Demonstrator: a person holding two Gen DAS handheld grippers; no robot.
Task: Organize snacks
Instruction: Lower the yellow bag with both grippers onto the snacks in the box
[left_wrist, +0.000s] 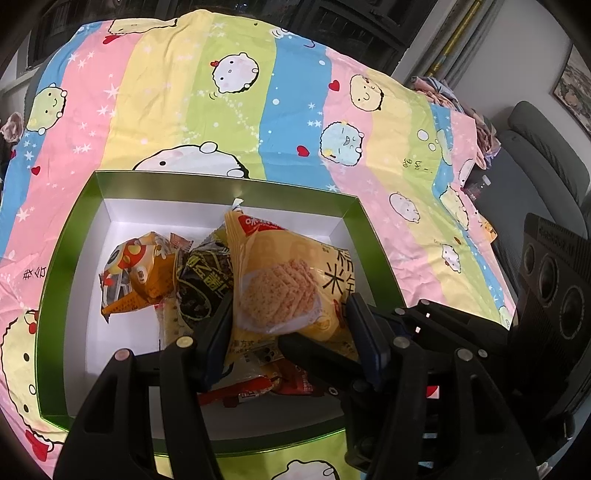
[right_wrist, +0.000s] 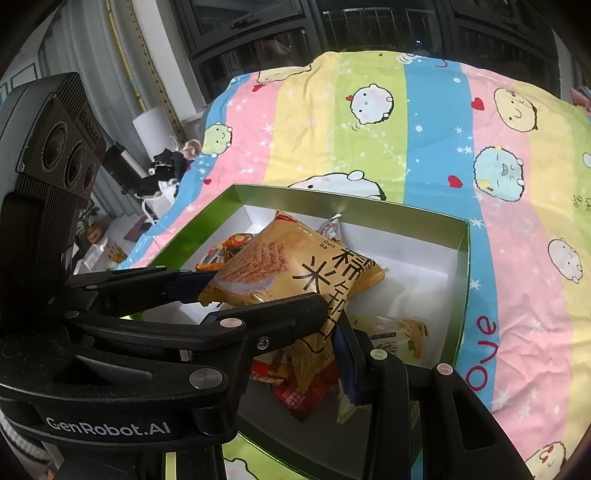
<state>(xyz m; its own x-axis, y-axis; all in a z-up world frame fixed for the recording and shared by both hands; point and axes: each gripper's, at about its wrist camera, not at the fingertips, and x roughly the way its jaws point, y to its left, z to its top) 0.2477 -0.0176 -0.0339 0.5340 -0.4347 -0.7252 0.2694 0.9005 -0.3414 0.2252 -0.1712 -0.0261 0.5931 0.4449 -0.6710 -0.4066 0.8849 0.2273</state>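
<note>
A large yellow plastic snack bag printed with rice crackers (left_wrist: 295, 280) is held by both tools above the shallow green-rimmed cardboard box with a white inside (left_wrist: 70, 258), which lies on a bed sheet with pastel stripes and cartoon faces (left_wrist: 177, 110). The left gripper (left_wrist: 288, 314) has its two black fingers on either side of the bag's lower part, and they seem to press on it. The right gripper (right_wrist: 328, 325) pinches the same bag near its lower corner — one finger lies over the printed face, the other is behind it.

Under the bag, in the box, there are smaller packets: an orange packet with a cartoon figure (left_wrist: 140, 273), a dark packet with yellow letters (left_wrist: 203, 280) and some red wrappers (left_wrist: 258, 387).

To do this step well, I think the two hands should lower the bag together and keep it flat, so it covers no small packet completely. One tool should release first while the other steadies the bag — otherwise the slippery film may slide and push the small packets into a heap.
</note>
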